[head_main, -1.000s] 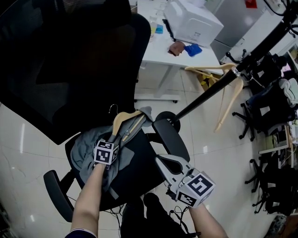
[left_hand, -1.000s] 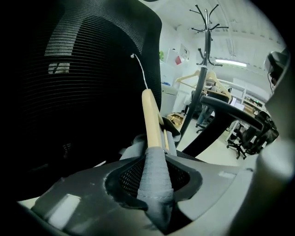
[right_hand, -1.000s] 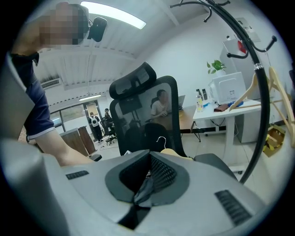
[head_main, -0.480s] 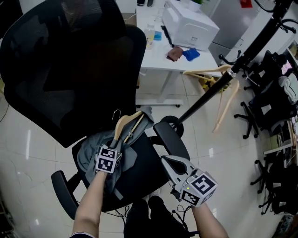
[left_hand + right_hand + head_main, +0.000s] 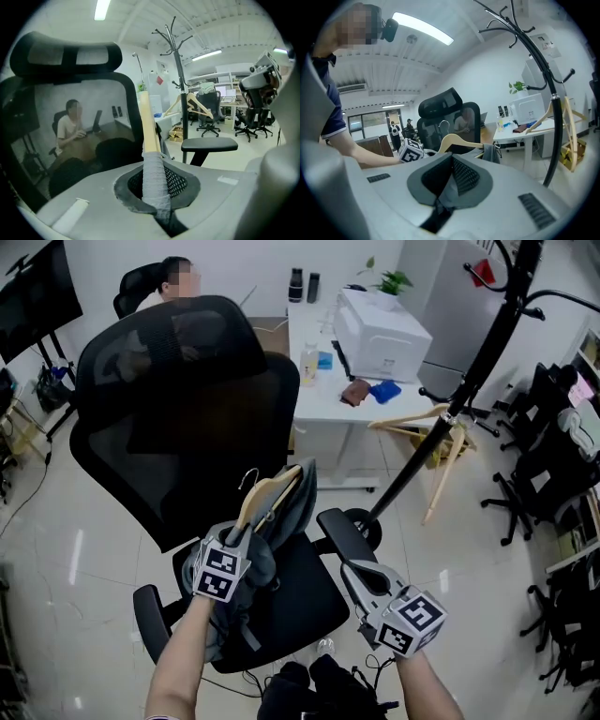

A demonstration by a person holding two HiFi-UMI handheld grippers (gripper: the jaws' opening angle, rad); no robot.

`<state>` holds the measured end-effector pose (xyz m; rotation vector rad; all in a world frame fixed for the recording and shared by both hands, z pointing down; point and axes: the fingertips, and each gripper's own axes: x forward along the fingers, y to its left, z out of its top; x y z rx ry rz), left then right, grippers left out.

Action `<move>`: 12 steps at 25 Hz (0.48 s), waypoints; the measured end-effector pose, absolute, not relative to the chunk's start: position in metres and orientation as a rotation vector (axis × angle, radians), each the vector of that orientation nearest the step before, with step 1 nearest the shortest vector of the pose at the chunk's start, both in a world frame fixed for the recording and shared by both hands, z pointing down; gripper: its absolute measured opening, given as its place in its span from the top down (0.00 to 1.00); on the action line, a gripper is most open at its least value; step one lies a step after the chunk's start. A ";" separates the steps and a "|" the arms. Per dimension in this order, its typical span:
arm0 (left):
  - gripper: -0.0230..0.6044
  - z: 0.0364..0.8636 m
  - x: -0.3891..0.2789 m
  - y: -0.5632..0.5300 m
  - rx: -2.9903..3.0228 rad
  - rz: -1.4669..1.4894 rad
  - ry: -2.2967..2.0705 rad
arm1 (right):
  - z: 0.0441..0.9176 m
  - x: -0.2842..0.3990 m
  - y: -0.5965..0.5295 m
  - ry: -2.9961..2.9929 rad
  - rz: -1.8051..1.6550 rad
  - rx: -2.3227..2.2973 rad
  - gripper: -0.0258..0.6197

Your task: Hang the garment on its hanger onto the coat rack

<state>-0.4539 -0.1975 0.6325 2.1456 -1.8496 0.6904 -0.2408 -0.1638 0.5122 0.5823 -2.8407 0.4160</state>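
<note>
Above the black office chair (image 5: 178, 409), my left gripper (image 5: 241, 536) has the wooden hanger (image 5: 270, 495) pinched by one arm. Its jaws have just been closing, and in the left gripper view they sit almost together on that arm, with a fold of the grey garment (image 5: 302, 507) caught between the pads and the wood. The hanger slants up and away from the claw, its metal hook (image 5: 248, 476) at the top. The garment drapes over the hanger and bunches around the gripper, with its lower folds trailing towards the front left of the seat (image 5: 305, 601); I cannot tell whether they touch it.

My right gripper (image 5: 349, 563) hangs beside the chair's right armrest (image 5: 339, 532). In the right gripper view its pads meet with nothing between them.

Right of the chair stands the black coat rack (image 5: 473, 362), its pole well apart from the hanger I hold. A second wooden hanger (image 5: 441, 423) hangs on it partway up. Behind the chair is a white desk (image 5: 323, 395) with a printer (image 5: 380, 329), and a person (image 5: 173, 277) sits farther back.
</note>
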 end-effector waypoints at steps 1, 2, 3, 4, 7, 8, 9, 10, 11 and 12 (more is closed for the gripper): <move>0.93 0.618 -0.456 -0.195 2.150 0.690 -1.867 | 0.505 -0.240 -0.164 -2.853 0.403 0.585 0.96; 0.93 0.604 -0.458 -0.192 2.156 0.689 -1.883 | 0.498 -0.240 -0.163 -2.866 0.388 0.586 0.96; 0.93 0.590 -0.460 -0.189 2.165 0.689 -1.896 | 0.491 -0.240 -0.161 -2.879 0.372 0.585 0.96; 0.93 0.575 -0.461 -0.185 2.176 0.692 -1.908 | 0.483 -0.240 -0.159 -2.892 0.354 0.582 0.96; 0.93 0.525 -0.466 -0.176 2.207 0.697 -1.960 | 0.461 -0.240 -0.154 -2.933 0.297 0.583 0.96; 0.93 0.508 -0.469 -0.173 2.213 0.694 -1.983 | 0.453 -0.239 -0.153 -2.946 0.280 0.584 0.96; 0.93 0.492 -0.472 -0.169 2.218 0.693 -2.006 | 0.447 -0.239 -0.152 -2.958 0.266 0.585 0.96; 0.93 0.476 -0.474 -0.165 2.223 0.696 -2.028 | 0.441 -0.239 -0.149 -2.968 0.254 0.582 0.96; 0.93 0.461 -0.477 -0.160 2.231 0.701 -2.049 | 0.435 -0.240 -0.147 -2.978 0.242 0.578 0.96; 0.93 0.447 -0.478 -0.155 2.241 0.703 -2.068 | 0.429 -0.240 -0.145 -2.987 0.229 0.571 0.96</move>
